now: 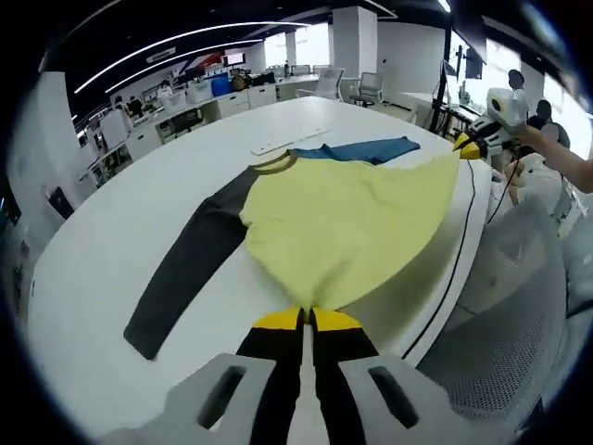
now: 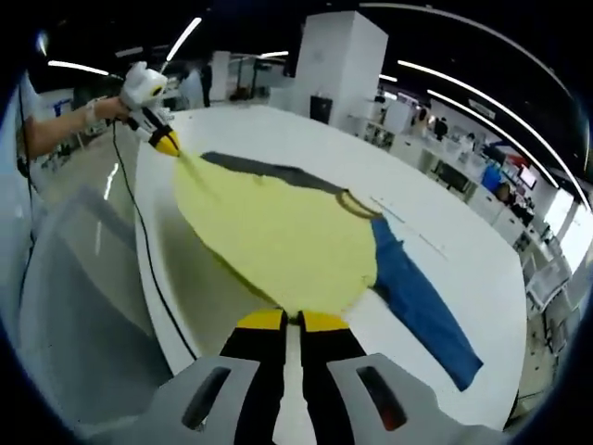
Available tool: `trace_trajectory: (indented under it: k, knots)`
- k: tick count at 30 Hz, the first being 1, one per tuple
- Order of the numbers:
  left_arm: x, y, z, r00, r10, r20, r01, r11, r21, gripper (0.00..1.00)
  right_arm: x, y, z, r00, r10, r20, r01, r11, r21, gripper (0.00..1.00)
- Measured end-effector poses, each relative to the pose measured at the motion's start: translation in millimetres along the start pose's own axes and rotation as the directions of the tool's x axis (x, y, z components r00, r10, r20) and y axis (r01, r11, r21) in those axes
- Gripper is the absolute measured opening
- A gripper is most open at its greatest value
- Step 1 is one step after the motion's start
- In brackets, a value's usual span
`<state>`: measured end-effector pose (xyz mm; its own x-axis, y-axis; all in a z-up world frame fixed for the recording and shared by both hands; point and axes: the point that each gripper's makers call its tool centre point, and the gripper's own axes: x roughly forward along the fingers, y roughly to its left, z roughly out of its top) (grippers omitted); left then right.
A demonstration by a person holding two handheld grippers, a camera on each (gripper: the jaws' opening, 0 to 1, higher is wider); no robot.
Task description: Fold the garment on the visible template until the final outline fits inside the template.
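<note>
Both of your hand-held grippers, left (image 1: pixel 307 318) and right (image 2: pixel 289 320), are clamped on the hem of the yellow long-sleeved shirt (image 1: pixel 347 222); its body stretches toward twelve o'clock across the white bench (image 1: pixel 120 232).

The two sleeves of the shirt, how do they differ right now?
The dark grey sleeve is charcoal; the blue sleeve is blue. They stretch from opposite sides of the yellow body. In the left gripper view, the yellow cloth hides part of the blue sleeve, while the grey one shows whole. Both lie flat on the white table.
</note>
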<state>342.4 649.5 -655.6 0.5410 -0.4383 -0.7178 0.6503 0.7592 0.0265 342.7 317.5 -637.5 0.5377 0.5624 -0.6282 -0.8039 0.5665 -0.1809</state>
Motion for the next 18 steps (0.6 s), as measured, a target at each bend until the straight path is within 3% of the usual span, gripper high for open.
trace_trajectory:
  k: [18]
  knots:
    - [18,-32.4,-56.2,0.990,-0.085,-0.112,0.076,0.994,-0.078,0.00,10,18,-52.7,0.995,0.049,-0.084,-0.043,0.996,0.073,0.05]
